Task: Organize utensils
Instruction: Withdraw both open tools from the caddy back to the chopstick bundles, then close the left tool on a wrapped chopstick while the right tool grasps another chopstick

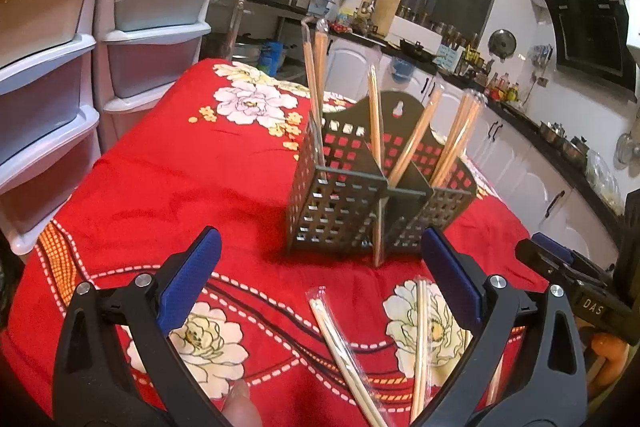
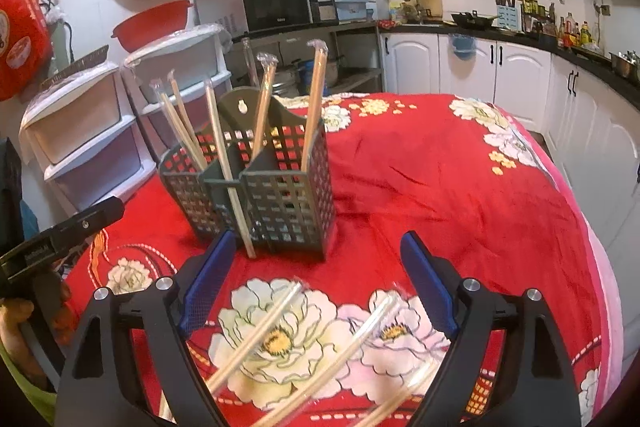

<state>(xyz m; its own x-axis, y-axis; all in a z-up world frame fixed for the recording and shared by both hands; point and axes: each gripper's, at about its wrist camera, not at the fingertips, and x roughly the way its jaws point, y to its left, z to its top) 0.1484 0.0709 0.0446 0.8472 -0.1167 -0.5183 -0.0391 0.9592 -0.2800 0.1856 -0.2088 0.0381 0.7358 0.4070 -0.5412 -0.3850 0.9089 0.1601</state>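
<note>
While several wrapped chopsticks (image 1: pixel 416 143) already stand in the holder (image 1: pixel 340 211) on the desk (image 1: pixel 180 179), others (image 2: pixel 256 343) lie loose under both released, empty tools (image 1: pixel 320 291) (image 2: pixel 316 291), unsorted.

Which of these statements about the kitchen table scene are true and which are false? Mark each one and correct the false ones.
1. The utensil holder stands upright on the red floral cloth. True.
2. The left hand-held gripper is shut on a pair of chopsticks. False: its jaws stand open with nothing gripped.
3. Wrapped chopsticks lie on the cloth in front of the holder. True.
4. The holder is empty. False: several wrapped chopsticks stand in its compartments.
5. The right hand-held gripper is open. True.
6. The cloth is plain blue. False: it is red with white flowers.
</note>
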